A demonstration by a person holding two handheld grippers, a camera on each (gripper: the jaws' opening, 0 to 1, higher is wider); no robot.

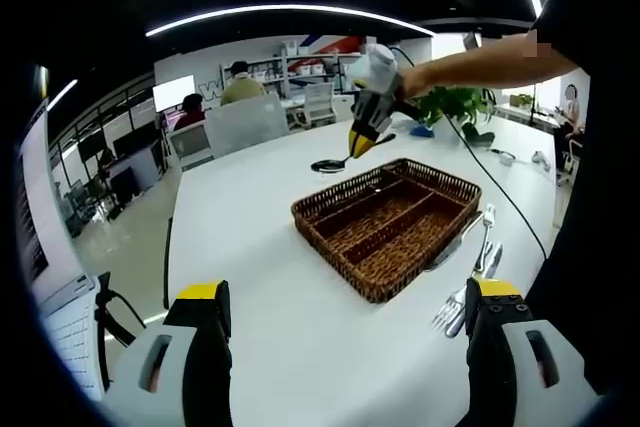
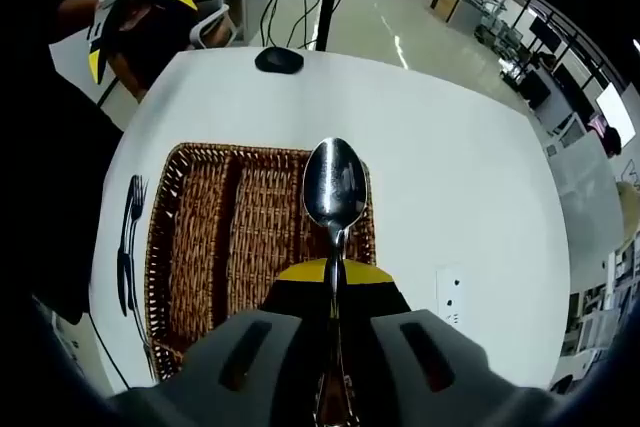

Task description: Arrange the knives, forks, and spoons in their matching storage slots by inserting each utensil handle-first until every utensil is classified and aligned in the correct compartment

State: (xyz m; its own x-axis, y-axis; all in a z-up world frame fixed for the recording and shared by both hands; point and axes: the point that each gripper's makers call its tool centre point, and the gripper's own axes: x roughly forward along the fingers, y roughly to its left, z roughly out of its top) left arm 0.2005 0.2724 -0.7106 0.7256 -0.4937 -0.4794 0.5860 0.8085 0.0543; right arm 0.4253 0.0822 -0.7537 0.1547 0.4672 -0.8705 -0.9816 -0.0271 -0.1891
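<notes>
Right gripper view: right gripper (image 2: 335,282) clamped on spoon (image 2: 335,192), bowl forward above wicker tray (image 2: 200,227) with bare compartments. Left gripper view: left gripper (image 1: 345,322) parted, holding nothing; forks (image 1: 468,292) just beside tray on white table (image 1: 250,247).

Right gripper (image 2: 334,277): jaws closed on a spoon (image 2: 335,192), gripped at the neck, bowl pointing forward and up in view, handle running back between the jaws. Spoon hangs over the wicker tray (image 2: 200,237), above its right-hand compartment as seen here. Tray has three long compartments, no utensils visible in them. Tray sits on a white table (image 2: 450,177). Forks (image 2: 128,237) lie on the table just beside the tray's left edge. Black mouse (image 2: 279,60) near the far table edge. Left gripper (image 2: 95,62) at top left, well apart from the tray; its jaw state can't be read. White socket plate (image 2: 450,292) on the table, right of the gripper.
</notes>
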